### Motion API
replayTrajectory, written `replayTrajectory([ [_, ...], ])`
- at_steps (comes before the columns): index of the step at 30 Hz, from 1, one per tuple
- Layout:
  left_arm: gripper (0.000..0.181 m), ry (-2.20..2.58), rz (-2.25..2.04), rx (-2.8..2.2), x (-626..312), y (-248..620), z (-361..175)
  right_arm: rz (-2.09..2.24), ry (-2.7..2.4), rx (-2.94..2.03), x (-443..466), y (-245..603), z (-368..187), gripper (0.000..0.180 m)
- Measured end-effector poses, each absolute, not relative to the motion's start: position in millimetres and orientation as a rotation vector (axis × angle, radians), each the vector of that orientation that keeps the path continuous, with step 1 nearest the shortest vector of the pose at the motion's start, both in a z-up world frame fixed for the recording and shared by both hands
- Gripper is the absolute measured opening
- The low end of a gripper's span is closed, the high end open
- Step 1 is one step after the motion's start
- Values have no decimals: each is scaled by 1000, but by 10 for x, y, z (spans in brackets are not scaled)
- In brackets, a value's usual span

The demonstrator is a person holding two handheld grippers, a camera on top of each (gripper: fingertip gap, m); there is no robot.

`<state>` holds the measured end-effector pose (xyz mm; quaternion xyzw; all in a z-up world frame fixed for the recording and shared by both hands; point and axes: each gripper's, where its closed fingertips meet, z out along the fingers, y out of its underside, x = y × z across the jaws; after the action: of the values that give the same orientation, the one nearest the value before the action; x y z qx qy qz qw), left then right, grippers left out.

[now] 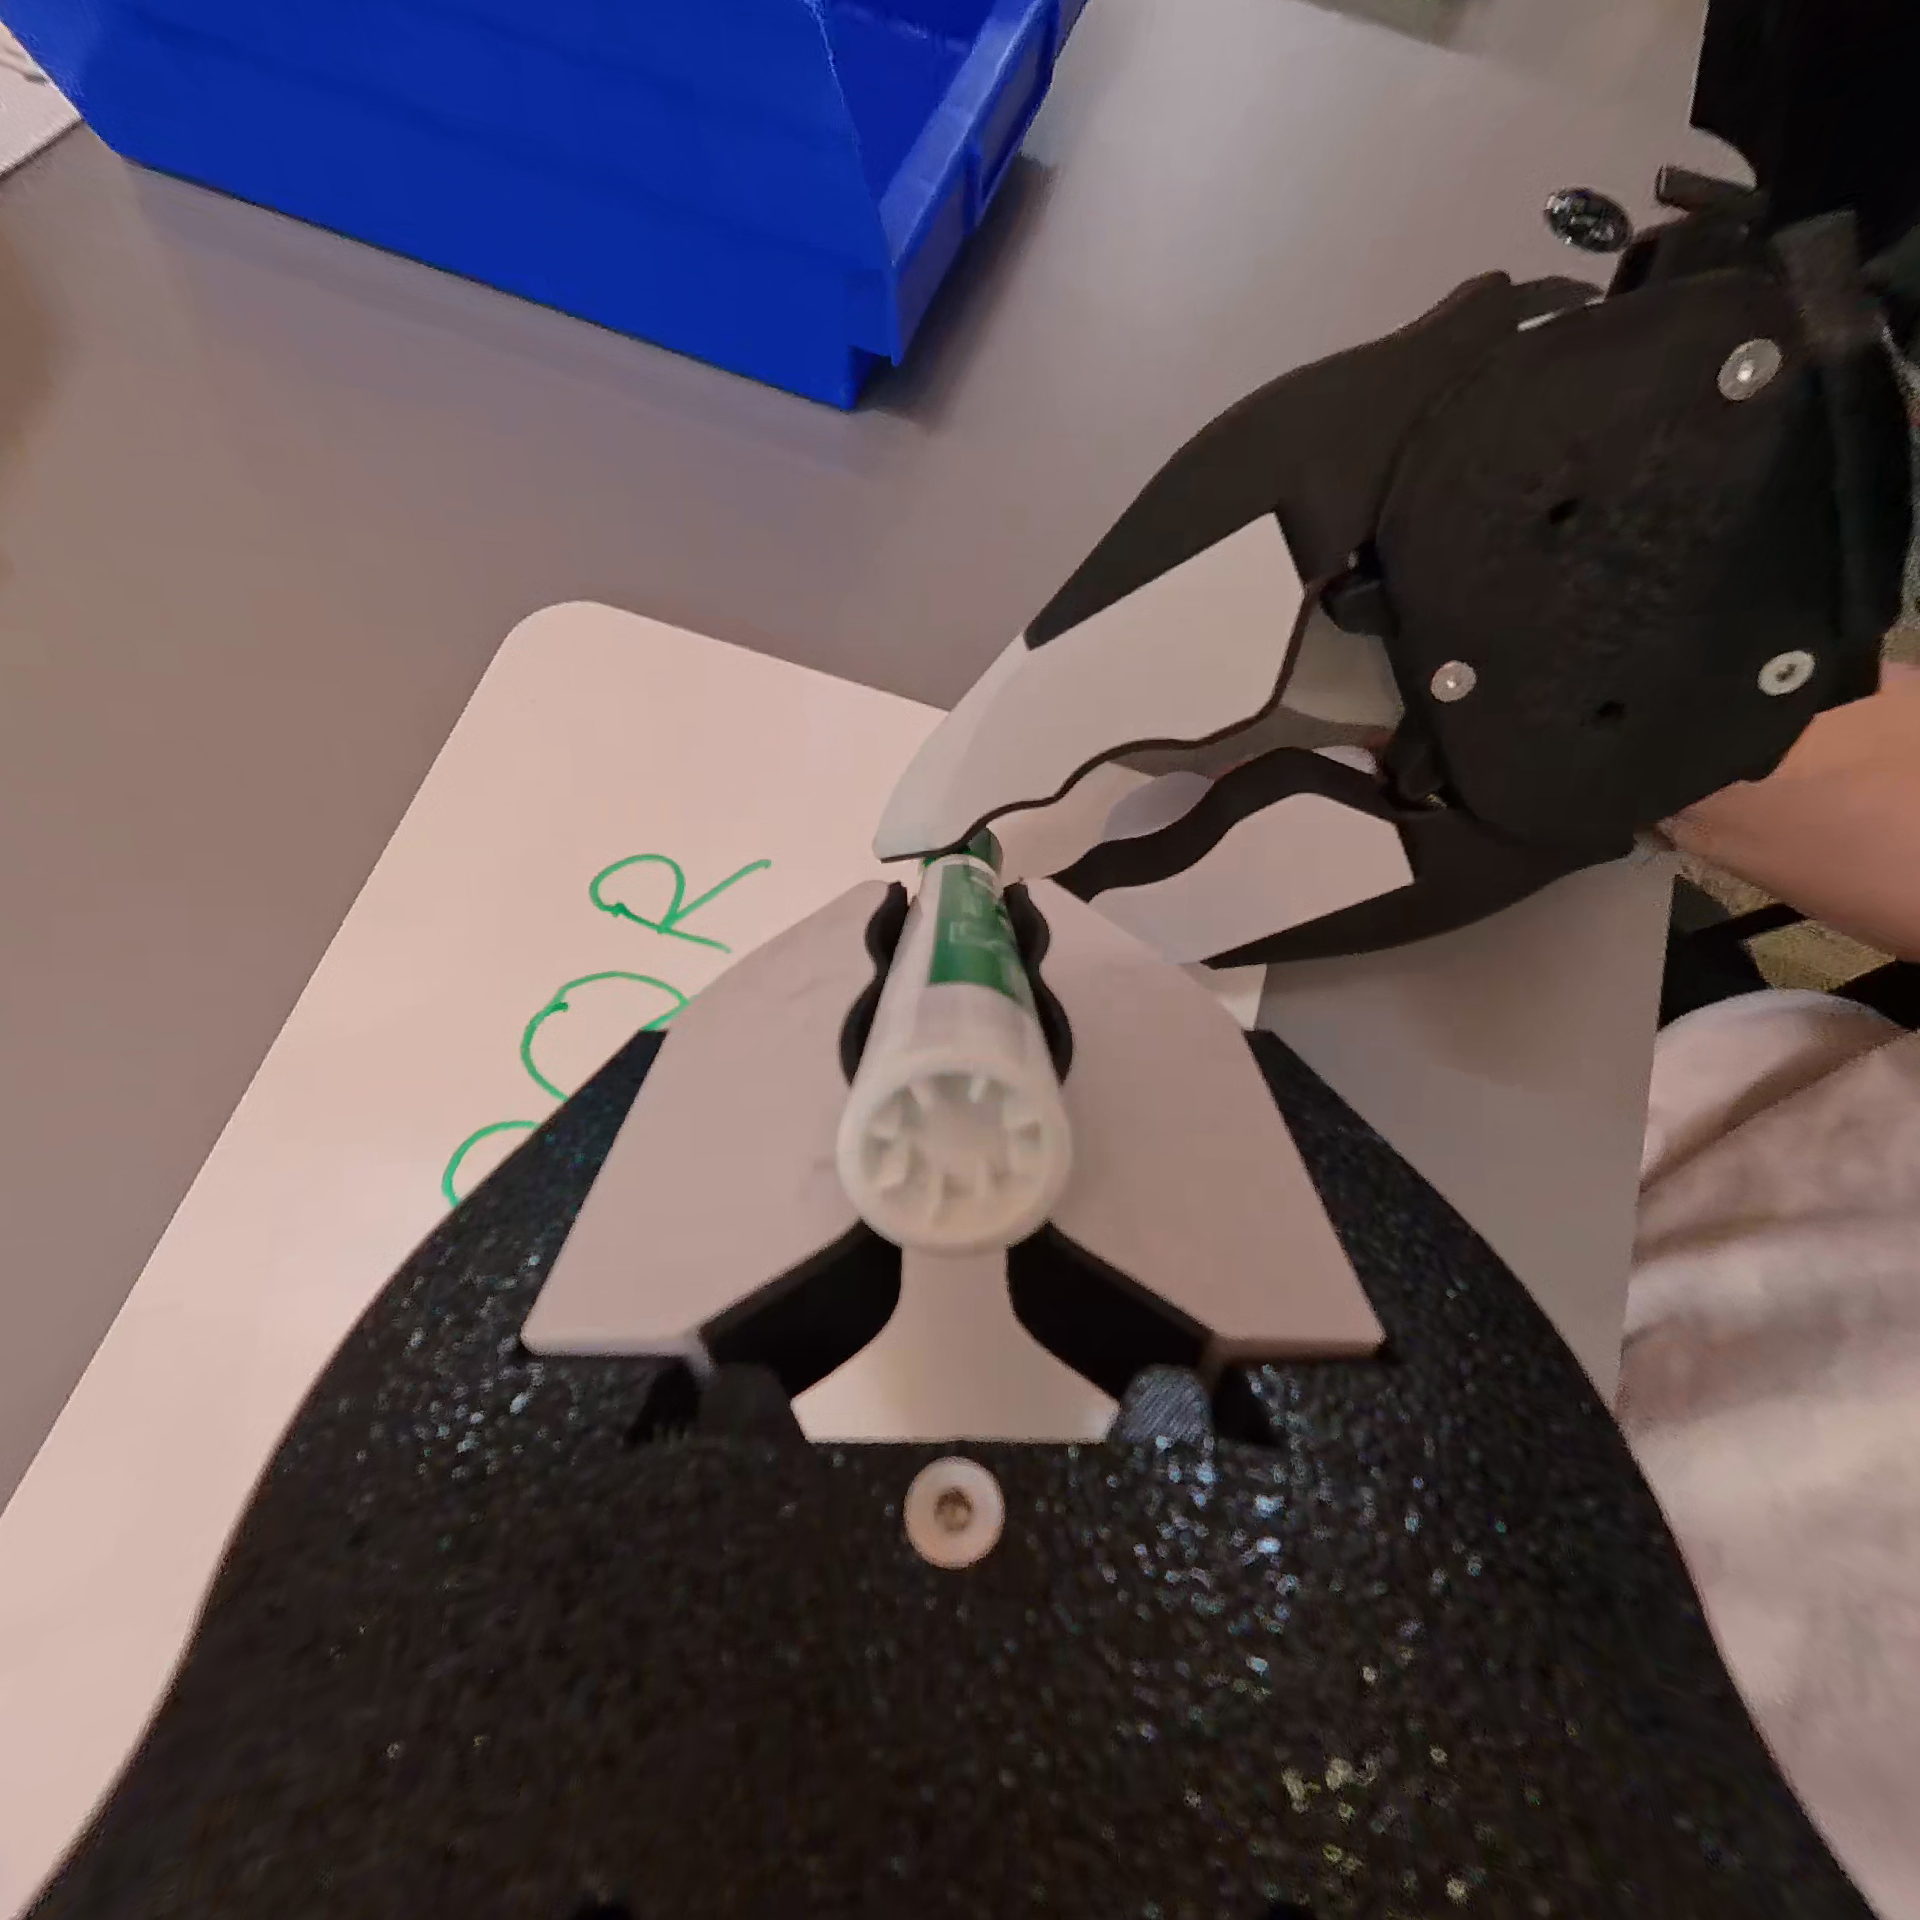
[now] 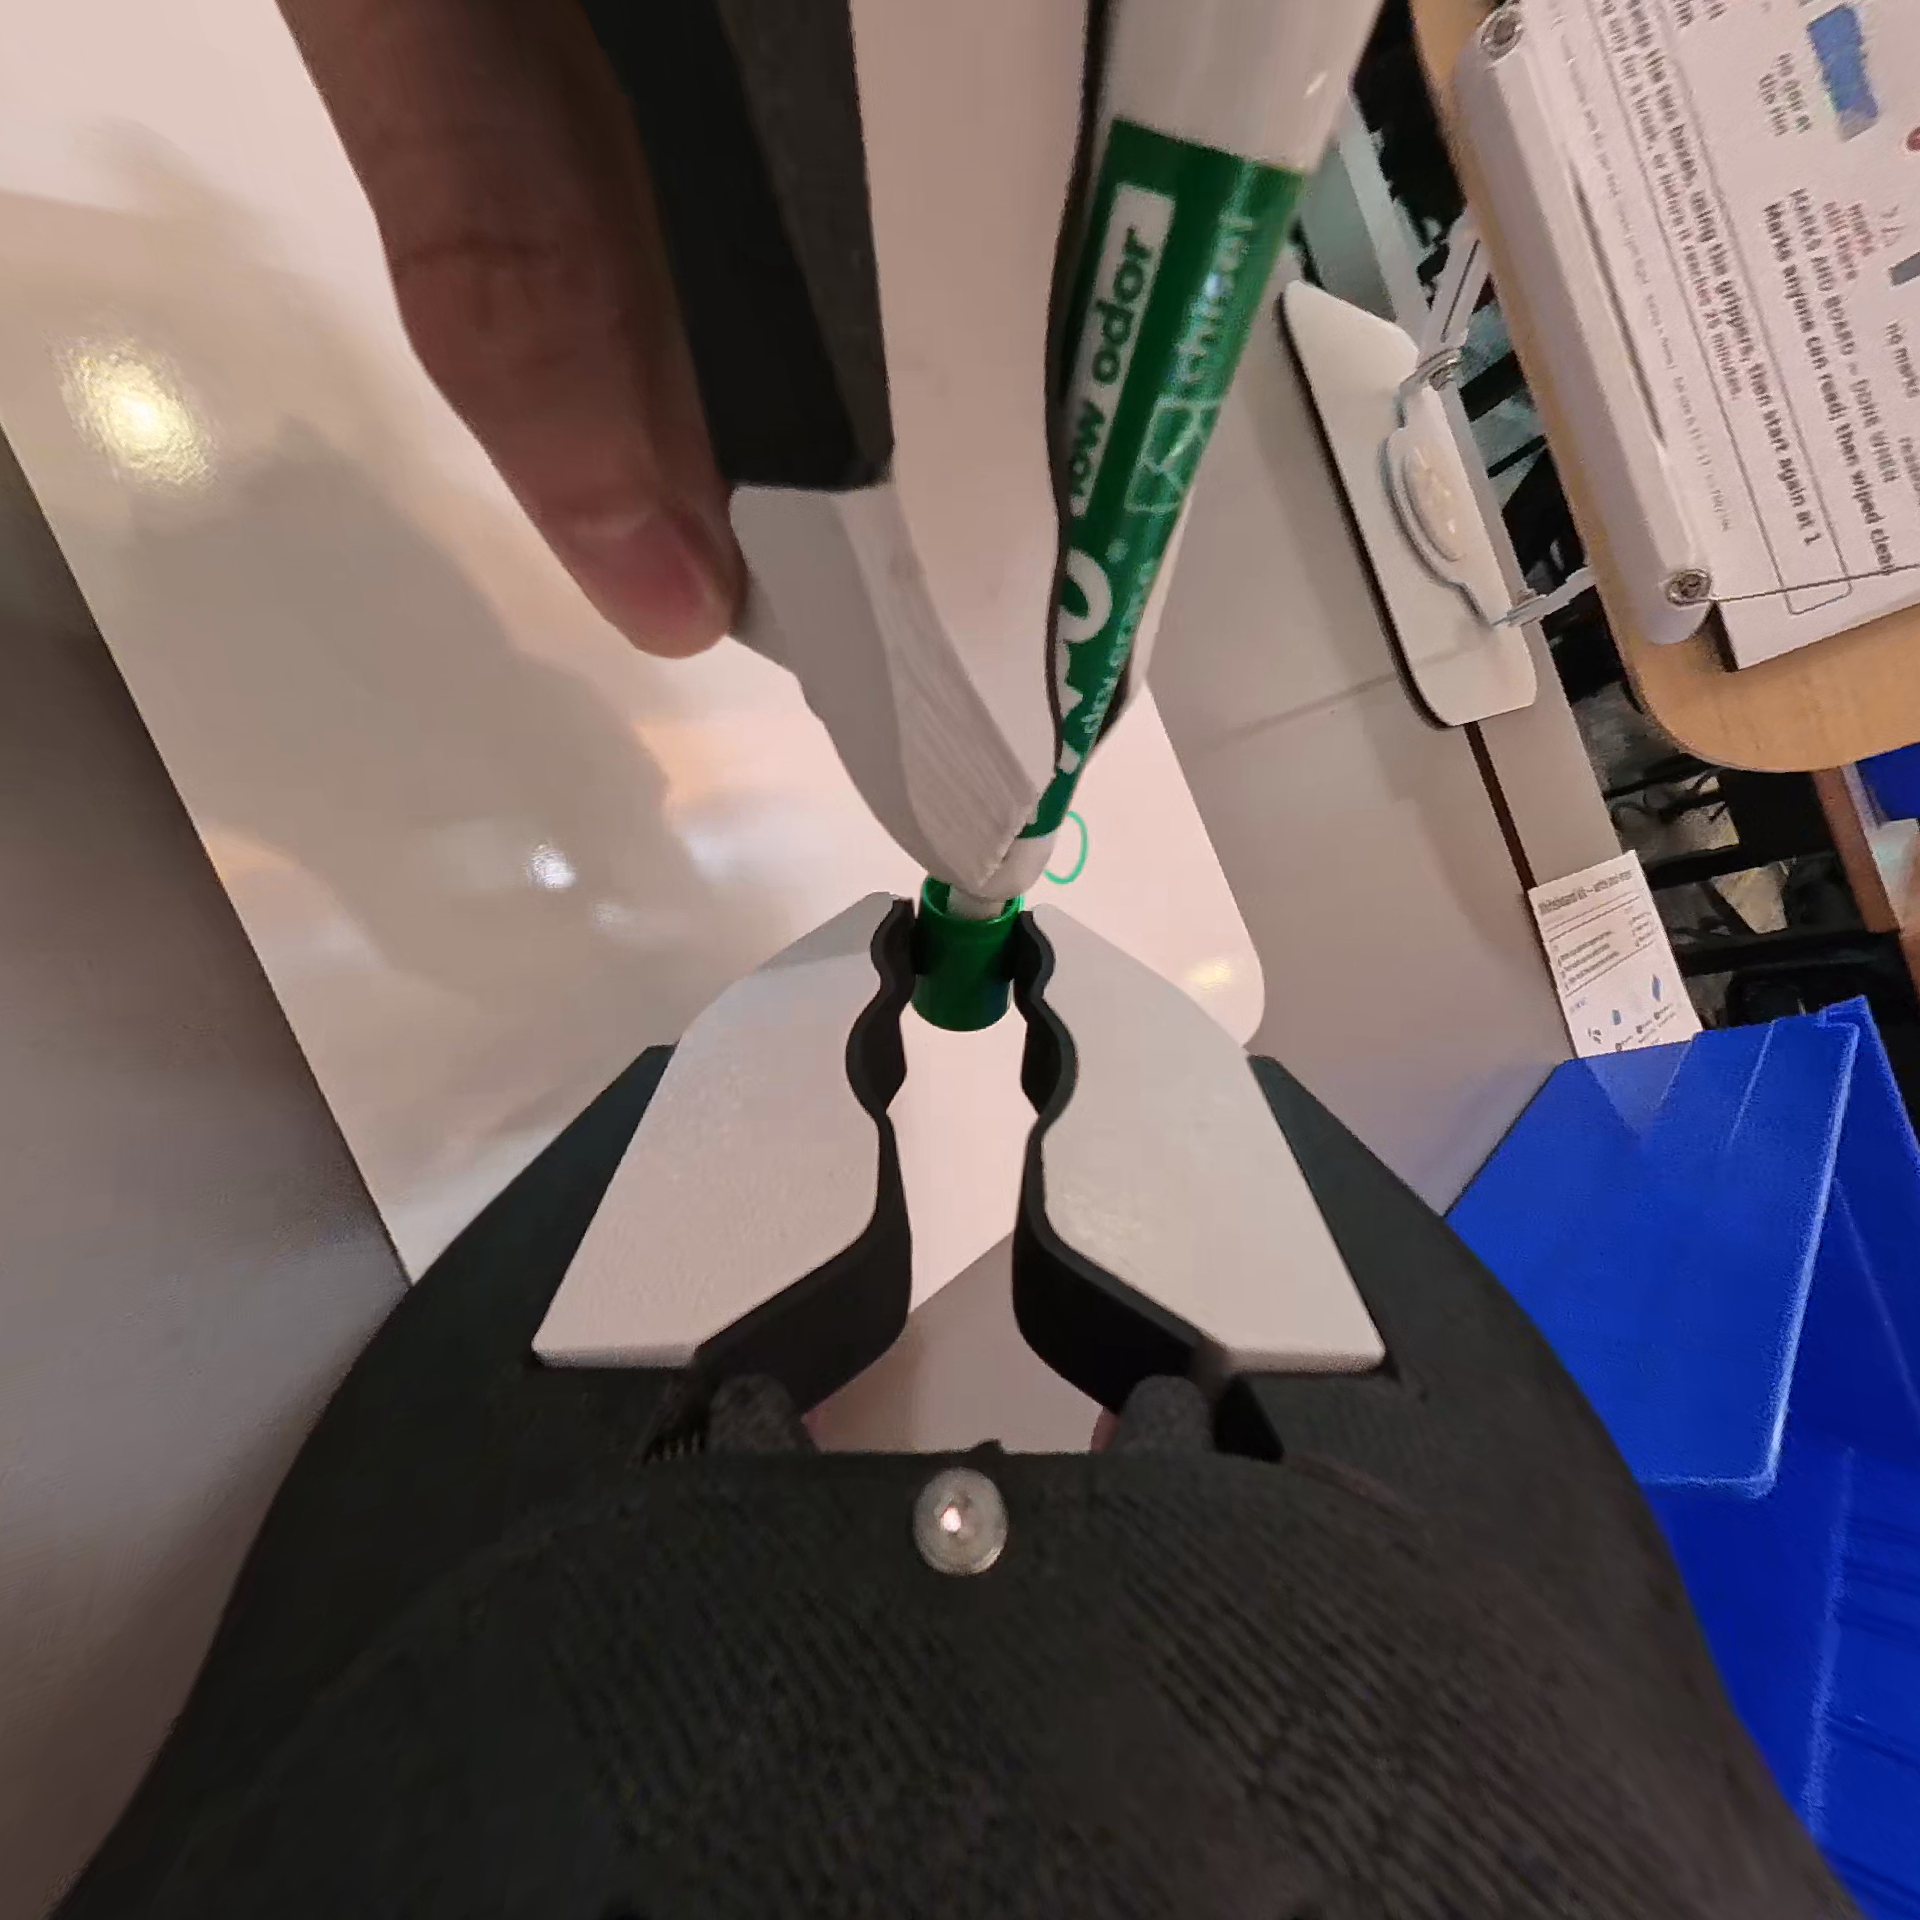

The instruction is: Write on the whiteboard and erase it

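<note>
Green ink already sits on the whiteboard (image 1: 343, 1195), which lies flat on the grey tabletop (image 1: 312, 468), so the writing looks done and the marker is being capped. The left claw (image 1: 954, 904) is closed around the marker (image 1: 961, 997), its barrel running up between the two fingers with the white butt end toward the camera. The right claw (image 2: 958, 935) is pinched on the small green cap (image 2: 956, 971), gripping it only at the very tips of its fingers. In the right wrist view the marker's white nose is just entering the cap's mouth, at a slant and not straight in line.

That slant is the main risk: if the two claws push together while misaligned, the cap may twist out of the tip grip and drop, or the marker may slide back through the left claw instead of seating. A loose nib near the board could also leave a stray mark beside the letters.

By count: one marker, one cap, two claws, and one whiteboard in use. Three green marks show fully or in part in the left wrist view; others may be hidden under the claw. One blue bin (image 1: 582, 156) stands beyond the board. A clipboard with paper (image 2: 1704, 312) lies off to the right.
</note>
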<state>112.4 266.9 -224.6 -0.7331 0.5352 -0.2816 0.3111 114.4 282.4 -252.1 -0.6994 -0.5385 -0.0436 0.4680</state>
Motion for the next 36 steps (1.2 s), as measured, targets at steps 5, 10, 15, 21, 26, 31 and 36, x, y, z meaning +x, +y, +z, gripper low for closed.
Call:
replayTrajectory([
  [5, 20, 1323, -874, -1901, 1130, 2685, -2192, -118, -1324, -1743, 1216, 2840, -2522, 19],
  [10, 19, 1280, -955, -1878, 1096, 2689, -2133, -121, -1327, -1709, 1158, 2837, -2495, 19],
  [15, 29, 1295, -955, -1879, 1060, 2671, -2130, -112, -1310, -1701, 1154, 2847, -2496, 19],
  [21, 29, 1326, -925, -1861, 1064, 2634, -2170, -129, -1304, -1715, 1201, 2863, -2499, 19],
  [26, 29, 1250, -962, -1824, 1076, 2673, -2072, -112, -1305, -1718, 1177, 2849, -2501, 19],
  [31, 27, 1268, -929, -1817, 1052, 2673, -2076, -131, -1307, -1719, 1199, 2856, -2504, 19],
  [36, 20, 1284, -881, -1797, 1045, 2677, -2048, -76, -1252, -1678, 1160, 2831, -2389, 19],
])
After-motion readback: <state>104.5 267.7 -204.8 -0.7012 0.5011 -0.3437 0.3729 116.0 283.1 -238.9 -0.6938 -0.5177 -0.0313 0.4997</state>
